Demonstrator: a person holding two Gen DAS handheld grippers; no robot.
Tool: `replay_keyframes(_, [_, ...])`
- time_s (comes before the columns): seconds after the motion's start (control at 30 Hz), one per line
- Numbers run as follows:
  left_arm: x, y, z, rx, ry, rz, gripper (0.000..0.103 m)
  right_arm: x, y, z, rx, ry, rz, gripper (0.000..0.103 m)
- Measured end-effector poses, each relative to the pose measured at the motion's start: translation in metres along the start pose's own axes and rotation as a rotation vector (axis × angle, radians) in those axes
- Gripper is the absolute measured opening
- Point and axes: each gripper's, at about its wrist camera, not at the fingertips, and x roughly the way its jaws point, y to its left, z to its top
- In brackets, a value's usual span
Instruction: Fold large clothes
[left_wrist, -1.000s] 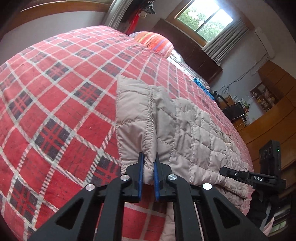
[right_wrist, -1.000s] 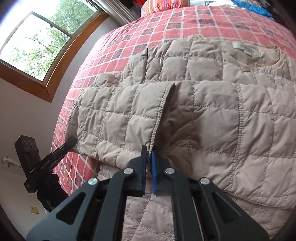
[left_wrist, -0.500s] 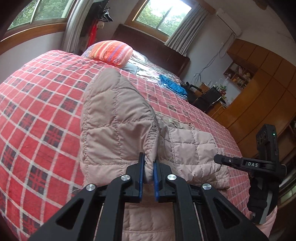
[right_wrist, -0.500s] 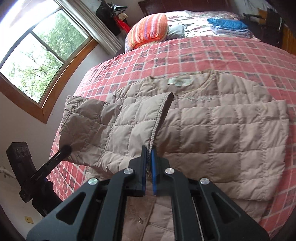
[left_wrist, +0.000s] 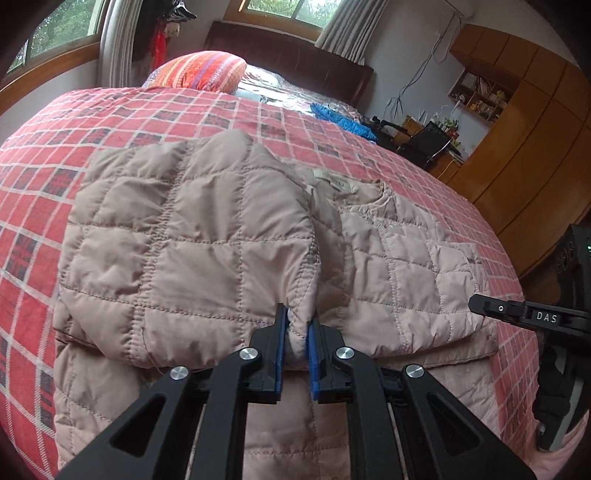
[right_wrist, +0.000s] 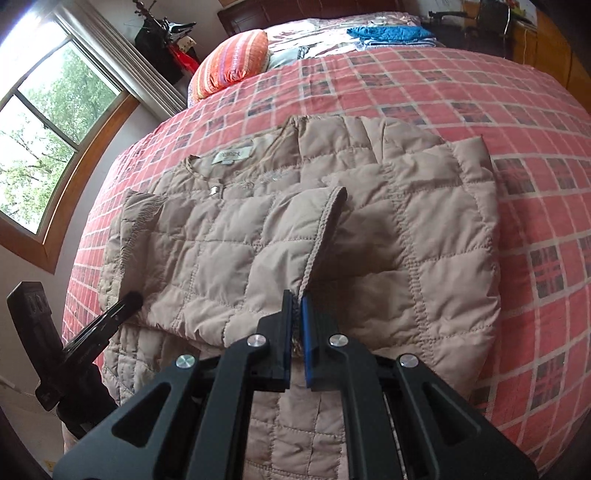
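Both my claws — left gripper (left_wrist: 297, 325) and right gripper (right_wrist: 295, 306) — pinch the quilted jacket (right_wrist: 369, 229) lying half-folded on the plaid bedspread (right_wrist: 443, 85); puffy fabric might slip out, spoiling the fold.

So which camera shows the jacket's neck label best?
The right wrist view: the neck label lies flat and unobstructed at the collar. In the left wrist view it is foreshortened, partly behind the folded sleeve.

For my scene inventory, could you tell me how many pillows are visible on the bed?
1: a striped orange pillow at the head of the bed, on the window side, beyond the quilted jacket. Others may be hidden among the bedding beside it.
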Motion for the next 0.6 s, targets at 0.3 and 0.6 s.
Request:
replay_keyframes(0.3, [-0.060, 0.021, 0.003, -0.013, -0.057, -0.081, 0.043, 0.005, -0.018, -0.003, 0.038, -0.008, 0.060, 0.033])
replay_keyframes(0.6, [-0.047, 0.072, 0.020, -0.063, -0.064, 0.078, 0.043, 0.026, -0.015, 0.004, 0.069, 0.055, 0.071, 0.014])
